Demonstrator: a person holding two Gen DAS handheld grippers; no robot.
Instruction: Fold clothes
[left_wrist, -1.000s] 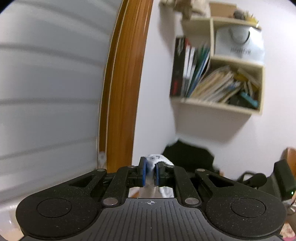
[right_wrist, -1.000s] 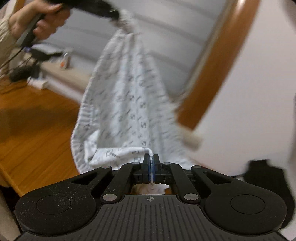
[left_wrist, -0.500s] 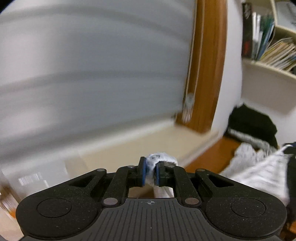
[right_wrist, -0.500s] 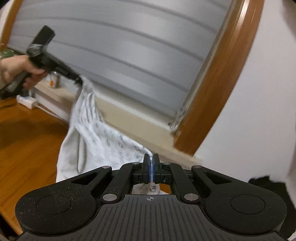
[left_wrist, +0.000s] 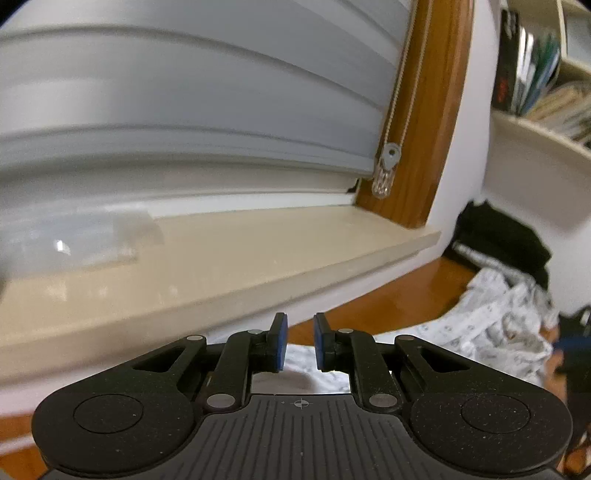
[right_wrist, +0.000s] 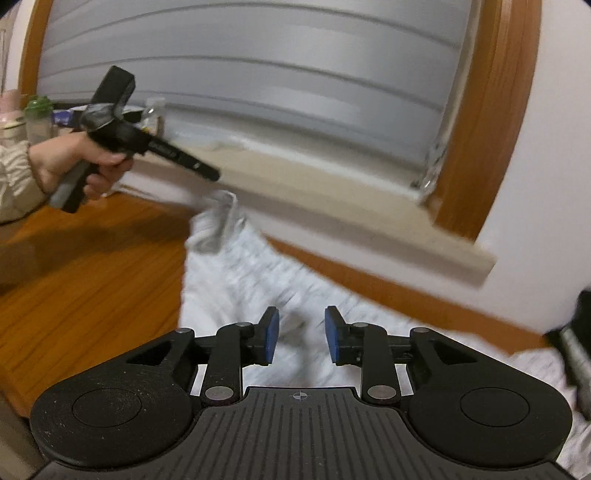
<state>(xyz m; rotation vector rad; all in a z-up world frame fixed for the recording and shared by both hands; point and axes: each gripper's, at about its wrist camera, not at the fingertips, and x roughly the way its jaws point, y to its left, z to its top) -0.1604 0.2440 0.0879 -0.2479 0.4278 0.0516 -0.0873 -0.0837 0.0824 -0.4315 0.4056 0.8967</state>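
Across the wooden table (right_wrist: 85, 280), running from 12 down to 6 o'clock in the right wrist view, lies the white patterned garment (right_wrist: 236, 280), motion-blurred, spread but not flat: one end is bunched into a raised lump at 11 o'clock, just below the tip of the left gripper (right_wrist: 212, 176). No clean fold line or squared edge is readable, so I'd judge this one laid out on the table, not folded; blur hides whether it's already doubled over. In the left wrist view the same printed fabric sits under the jaws, and more crumpled printed cloth (left_wrist: 506, 317) shows at 3 o'clock with a dark pile of clothes (left_wrist: 502, 240) behind it against the wall, so by the look of it more than one piece is left to fold. Windowsill (left_wrist: 229, 258) and lowered blind (left_wrist: 184, 110) fill the 12 o'clock side. Right gripper (right_wrist: 301, 338): jaws apart, nothing between the blue pads, cloth directly beneath. Left gripper's own camera shows its jaws apart too, empty, hovering over the fabric. A hand (right_wrist: 74, 162) holds the left gripper's handle at 9 o'clock in the right view. Neither tool is carrying cloth now; flattening that lump looks like the remaining work on this piece.
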